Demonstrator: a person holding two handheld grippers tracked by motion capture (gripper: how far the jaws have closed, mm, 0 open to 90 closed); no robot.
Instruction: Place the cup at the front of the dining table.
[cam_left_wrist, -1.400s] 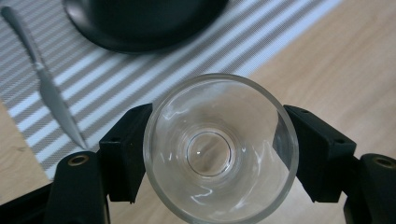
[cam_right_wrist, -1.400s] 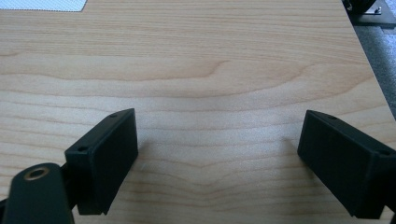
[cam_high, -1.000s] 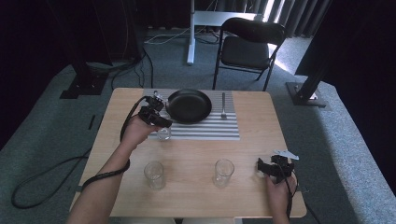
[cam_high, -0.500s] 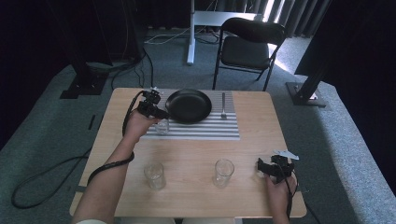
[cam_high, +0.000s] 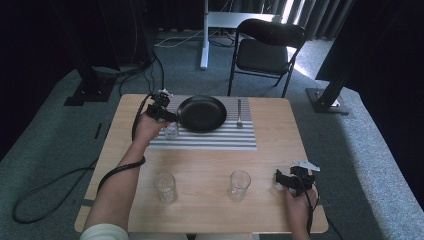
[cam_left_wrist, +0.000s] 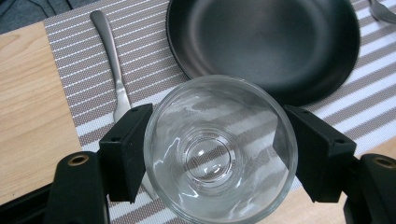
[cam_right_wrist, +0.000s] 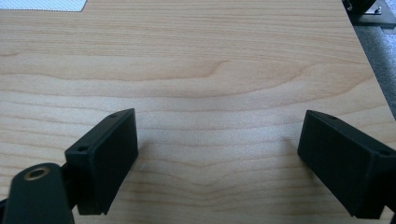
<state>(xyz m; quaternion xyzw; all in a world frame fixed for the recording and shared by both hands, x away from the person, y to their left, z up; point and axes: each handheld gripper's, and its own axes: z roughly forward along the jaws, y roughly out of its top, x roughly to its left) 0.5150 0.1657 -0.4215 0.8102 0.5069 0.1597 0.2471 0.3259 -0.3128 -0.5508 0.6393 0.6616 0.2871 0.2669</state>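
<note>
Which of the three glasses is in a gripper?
The glass on the striped placemat, clamped by the left gripper beside the black pan. The other two stand free on bare wood nearer the person.

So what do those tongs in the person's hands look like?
Both tongs, left and right, are black with two flat, blocky jaws. A black cable trails from each. The right one has a grey three-cornered plate on top. A pale sleeve shows on the left arm.

table (cam_high: 270, 165): wood | striped placemat (cam_high: 210, 137) at far side | two glasses (cam_high: 165, 187) near front edge
</note>
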